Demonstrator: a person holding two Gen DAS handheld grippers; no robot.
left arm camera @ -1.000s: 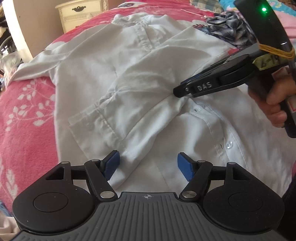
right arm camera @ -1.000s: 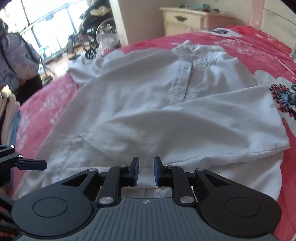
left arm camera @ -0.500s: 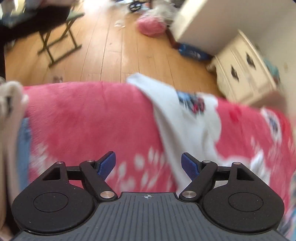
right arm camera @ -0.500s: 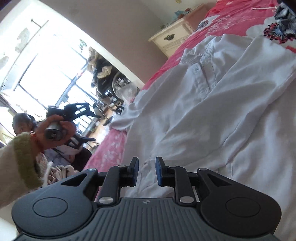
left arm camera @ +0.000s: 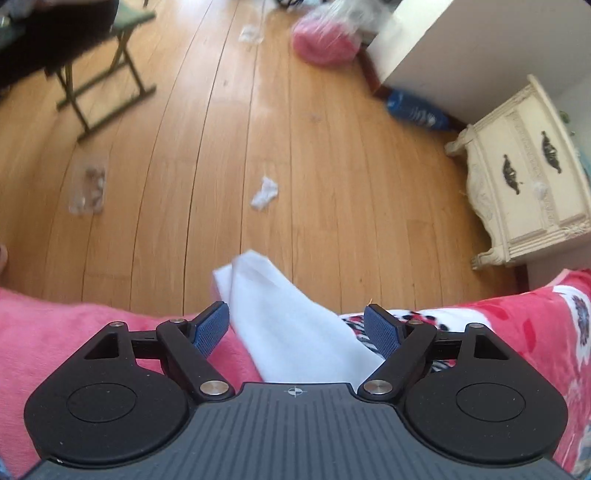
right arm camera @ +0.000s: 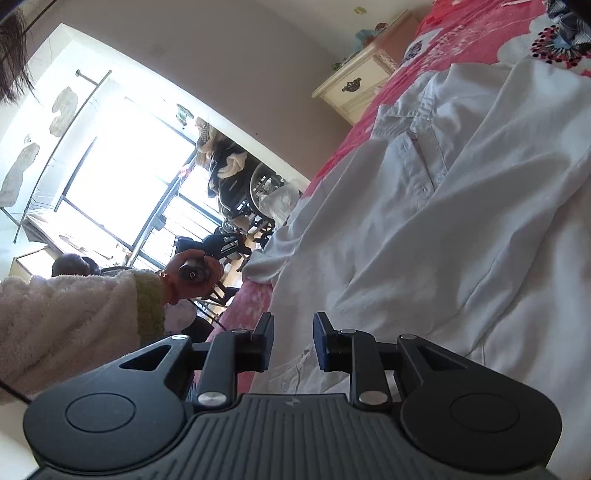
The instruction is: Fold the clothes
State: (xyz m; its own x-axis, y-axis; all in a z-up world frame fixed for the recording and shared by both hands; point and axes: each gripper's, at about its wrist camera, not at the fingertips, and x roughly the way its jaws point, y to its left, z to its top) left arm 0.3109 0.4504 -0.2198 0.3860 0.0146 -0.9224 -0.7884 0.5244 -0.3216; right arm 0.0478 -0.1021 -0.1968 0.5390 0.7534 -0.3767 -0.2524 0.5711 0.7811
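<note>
A white button-up shirt (right arm camera: pixel 443 206) lies spread on the pink flowered blanket (right arm camera: pixel 461 40), collar toward the nightstand. One sleeve (left arm camera: pixel 280 310) hangs over the bed's edge. My left gripper (left arm camera: pixel 297 326) points down at that sleeve, open, its blue pads either side of the cloth without touching it. A hand in a fluffy sleeve (right arm camera: pixel 74 317) holds the left gripper (right arm camera: pixel 225 243), seen at the left of the right wrist view. My right gripper (right arm camera: pixel 293 332) sits low at the shirt's near edge, rolled sideways. Its jaws are opening, a narrow gap with nothing pinched between them.
A cream nightstand (left arm camera: pixel 524 177) stands by the bed on a wooden floor (left arm camera: pixel 332 184). A folding stool (left arm camera: pixel 107 70), a pink bag (left arm camera: pixel 325 40), a blue bottle (left arm camera: pixel 417 110) and paper scraps (left arm camera: pixel 264 194) lie there. A wheelchair (right arm camera: pixel 255 195) stands near the bright window. Plaid cloth (right arm camera: pixel 570 22) lies beyond the shirt.
My left gripper swung from over the shirt's middle out to the bed's edge above the hanging sleeve and opened wider. My right gripper rolled sideways, and its gap grew slightly.
</note>
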